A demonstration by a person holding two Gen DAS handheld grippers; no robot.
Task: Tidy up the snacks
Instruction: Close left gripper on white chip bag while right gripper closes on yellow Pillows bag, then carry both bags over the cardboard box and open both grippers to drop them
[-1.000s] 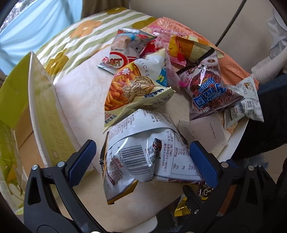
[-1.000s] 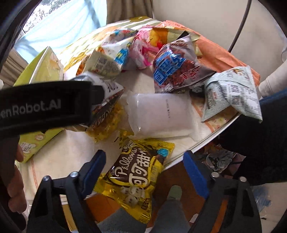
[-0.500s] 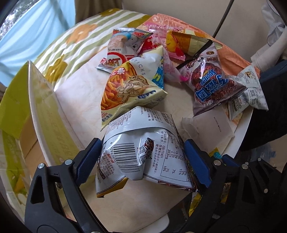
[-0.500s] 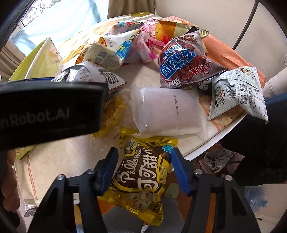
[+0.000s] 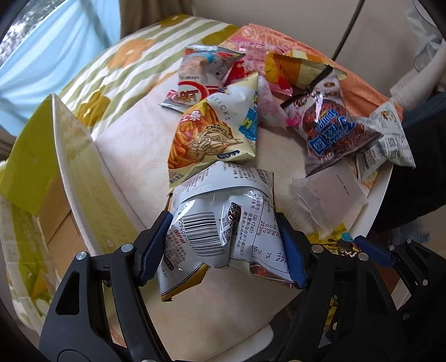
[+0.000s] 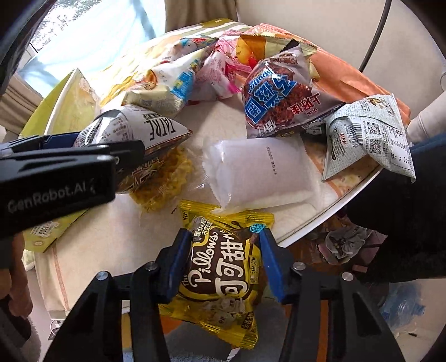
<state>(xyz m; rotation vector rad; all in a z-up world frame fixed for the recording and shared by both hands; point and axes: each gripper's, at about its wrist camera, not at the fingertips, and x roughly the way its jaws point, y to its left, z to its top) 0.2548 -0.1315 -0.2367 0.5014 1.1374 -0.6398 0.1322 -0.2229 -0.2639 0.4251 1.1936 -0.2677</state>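
The round white counter (image 5: pixel 131 156) is our landmark. Behind it lies a cushion (image 5: pixel 120 64) in green and cream stripes with orange flowers, and past that a pale blue curtain (image 5: pixel 36 61) with a beige drape (image 5: pixel 153 11) beside it. At the counter's left edge leans an open yellow-green cardboard box (image 5: pixel 41 158). Beyond the far right rim, a dark cable (image 5: pixel 348 30) runs up the cream wall (image 5: pixel 278 14).
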